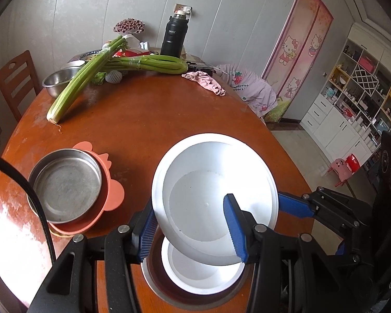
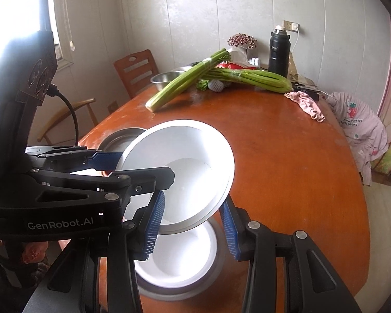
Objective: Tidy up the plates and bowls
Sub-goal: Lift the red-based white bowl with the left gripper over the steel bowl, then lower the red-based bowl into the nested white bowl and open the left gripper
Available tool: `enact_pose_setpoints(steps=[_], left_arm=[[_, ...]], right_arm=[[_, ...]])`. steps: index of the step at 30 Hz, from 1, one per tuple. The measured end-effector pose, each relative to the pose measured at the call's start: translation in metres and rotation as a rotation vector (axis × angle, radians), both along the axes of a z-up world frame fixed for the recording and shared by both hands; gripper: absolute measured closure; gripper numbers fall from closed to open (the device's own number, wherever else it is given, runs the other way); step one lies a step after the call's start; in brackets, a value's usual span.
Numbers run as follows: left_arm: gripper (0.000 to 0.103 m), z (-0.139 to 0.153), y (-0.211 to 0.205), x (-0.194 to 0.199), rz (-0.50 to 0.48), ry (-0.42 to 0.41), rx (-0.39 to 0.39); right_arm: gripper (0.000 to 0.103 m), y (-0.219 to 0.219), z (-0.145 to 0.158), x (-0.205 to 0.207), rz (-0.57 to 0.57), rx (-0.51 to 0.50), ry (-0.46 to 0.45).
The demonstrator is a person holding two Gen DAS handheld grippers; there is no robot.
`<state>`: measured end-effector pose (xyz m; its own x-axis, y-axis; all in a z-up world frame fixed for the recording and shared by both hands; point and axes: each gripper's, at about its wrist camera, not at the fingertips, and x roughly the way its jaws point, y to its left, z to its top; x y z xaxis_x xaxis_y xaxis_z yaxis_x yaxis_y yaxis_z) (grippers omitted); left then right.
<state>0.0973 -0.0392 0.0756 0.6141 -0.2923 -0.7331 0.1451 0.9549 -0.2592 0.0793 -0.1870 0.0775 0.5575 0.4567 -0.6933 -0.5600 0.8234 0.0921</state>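
Note:
A white bowl (image 1: 216, 198) is held tilted above a second white bowl (image 1: 203, 276) that sits in a steel dish (image 1: 156, 284) at the table's near edge. My left gripper (image 1: 193, 237) looks shut on the near rim of the tilted bowl. My right gripper (image 2: 190, 229) is open, with its blue fingers (image 2: 153, 229) on either side of the same bowl (image 2: 179, 172), over the lower bowl (image 2: 179, 260). A steel pan (image 1: 65, 185) sits in an orange plate (image 1: 112, 190) to the left.
The round wooden table (image 1: 153, 109) carries celery bunches (image 1: 91, 78), a steel bowl (image 1: 57, 80), a black flask (image 1: 174, 34), a pink cloth (image 1: 206, 82) and clutter at the far side. A wooden chair (image 1: 15, 78) stands far left.

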Motion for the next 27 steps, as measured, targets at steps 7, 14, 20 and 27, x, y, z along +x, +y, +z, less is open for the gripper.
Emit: enact_pose_setpoints(steps=[7, 14, 20, 27], left_arm=[[0.054, 0.001, 0.0, -0.021, 0.006, -0.009, 0.003], [0.054, -0.012, -0.002, -0.03, 0.004, 0.019, 0.006], [0.054, -0.027, -0.005, -0.036, -0.003, 0.061, 0.006], [0.054, -0.039, -0.006, -0.037, -0.001, 0.088, 0.004]], right_arm=[[0.058, 0.0, 0.0, -0.02, 0.014, 0.007, -0.006], [0.058, -0.001, -0.011, -0.031, 0.026, 0.004, 0.019], [0.058, -0.004, -0.027, -0.034, 0.027, 0.002, 0.06], [0.058, -0.004, -0.038, -0.037, 0.033, -0.004, 0.084]])
